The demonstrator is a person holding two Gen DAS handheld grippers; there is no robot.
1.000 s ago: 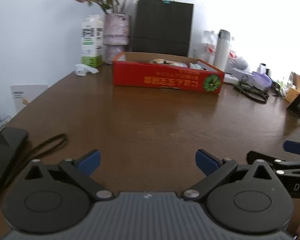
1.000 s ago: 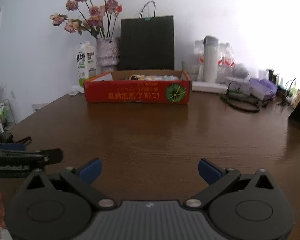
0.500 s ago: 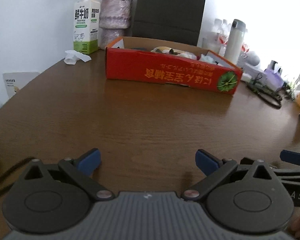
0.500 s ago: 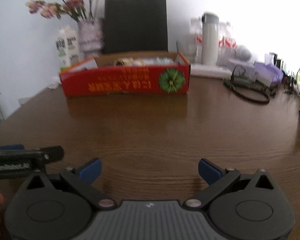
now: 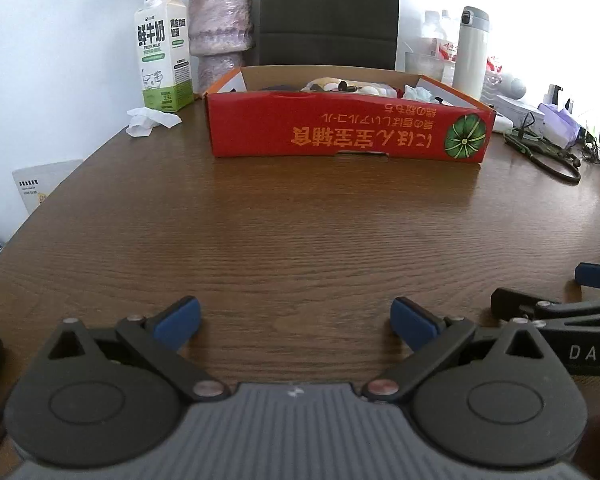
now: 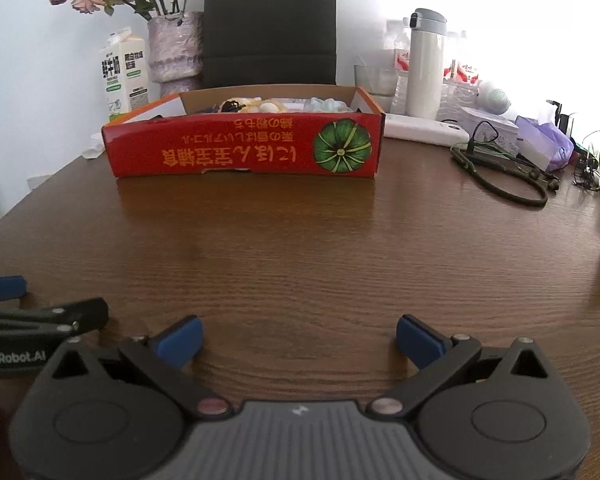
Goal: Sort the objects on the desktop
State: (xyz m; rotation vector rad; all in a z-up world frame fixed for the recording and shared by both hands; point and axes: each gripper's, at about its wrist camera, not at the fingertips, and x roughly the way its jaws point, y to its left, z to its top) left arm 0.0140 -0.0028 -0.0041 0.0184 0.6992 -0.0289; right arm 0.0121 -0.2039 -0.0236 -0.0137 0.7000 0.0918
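risk is noted first: the remaining loose items, the crumpled tissue (image 5: 150,119) beside the milk carton (image 5: 162,50) and the cable loop (image 6: 504,178) at the right, lie close to upright things. a careless reach for the tissue could be expected to tip the carton or the vase (image 5: 219,32); a pull on the cable could drag the thermos (image 6: 426,62) or the clutter behind it. the red box (image 5: 348,128) is judged light enough to be shoved along the table (image 5: 284,232) if bumped.

left gripper (image 5: 296,322): both blue pads are seen spread wide, nothing between them, nothing touched; it is held above bare wood. right gripper (image 6: 300,338): likewise fully released and empty, just beside the left one.

the box is placed at the far middle of the table, well apart from both grippers, with assorted objects already inside; these cannot be identified.
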